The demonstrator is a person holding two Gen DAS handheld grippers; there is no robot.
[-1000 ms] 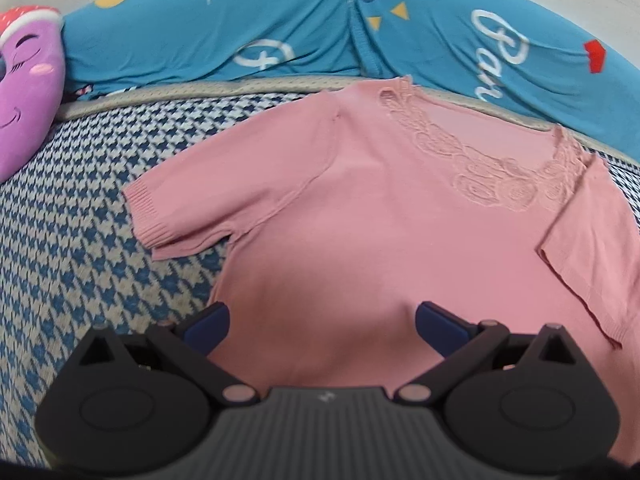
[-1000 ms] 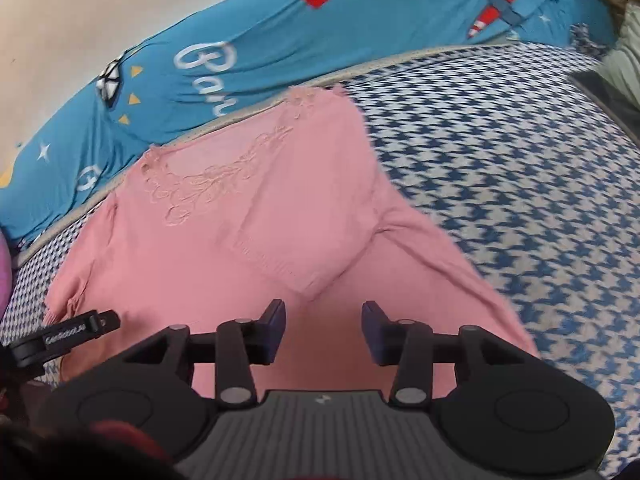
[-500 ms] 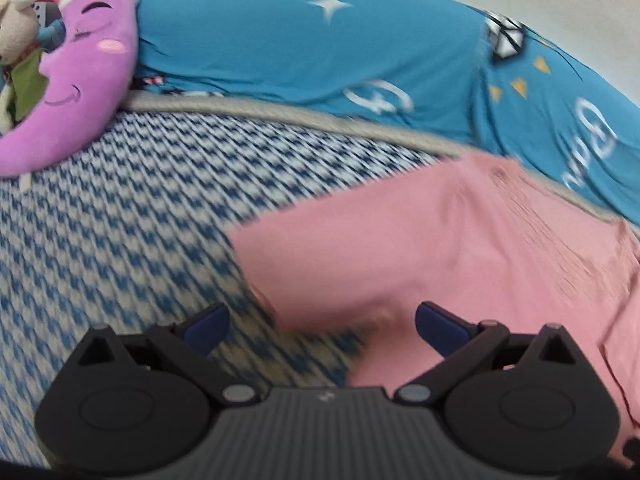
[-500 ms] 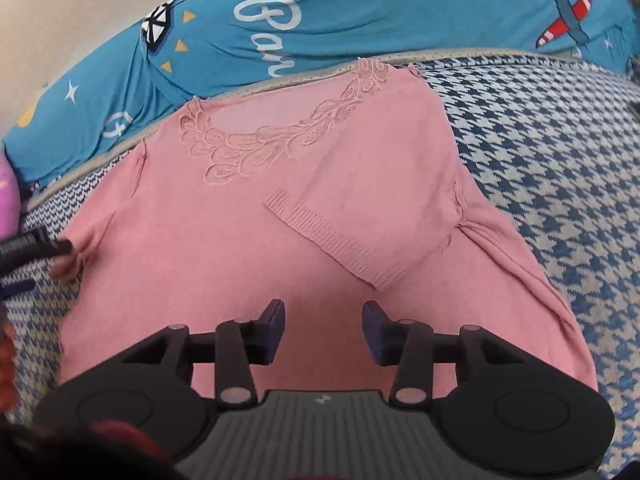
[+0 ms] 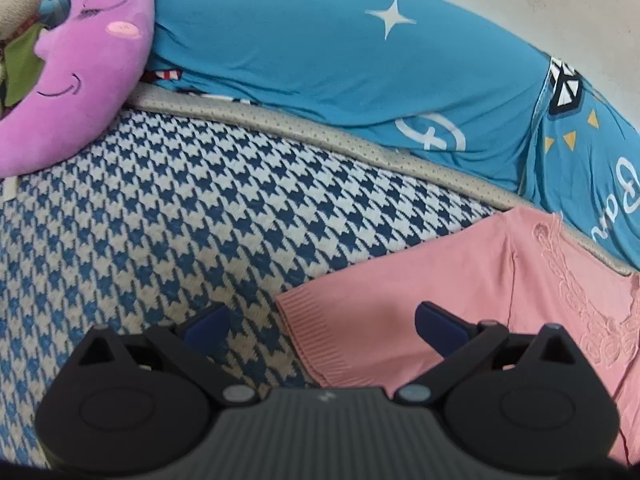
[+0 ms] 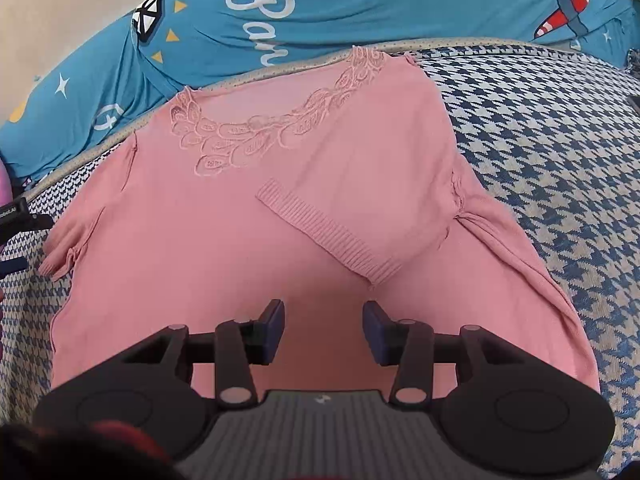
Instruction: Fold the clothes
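Note:
A pink short-sleeved knit top point(image 6: 224, 248) with a lace neckline lies flat on a blue-and-white houndstooth bed cover point(image 6: 560, 152). Its right sleeve point(image 6: 360, 208) is folded in over the chest, ribbed cuff pointing toward me. The left sleeve point(image 5: 384, 320) lies spread out flat. My left gripper point(image 5: 322, 322) hovers open over that sleeve's ribbed cuff, one finger above the cover, the other above the sleeve. My right gripper point(image 6: 323, 330) stands partly open above the shirt's lower middle, nothing between its pads. The left gripper's tip point(image 6: 16, 216) shows at the right wrist view's left edge.
A long teal bolster point(image 5: 340, 64) with white stars and lettering runs along the bed's far edge against a pale wall. A purple moon-shaped plush point(image 5: 80, 68) leans at the far left, beside another soft toy point(image 5: 16, 0). Houndstooth cover point(image 5: 160, 208) stretches left of the shirt.
My left gripper has swept left from above the shirt's body to the outspread sleeve's cuff. The right gripper shifted slightly, so the folded sleeve and neckline sit more centred in its view.

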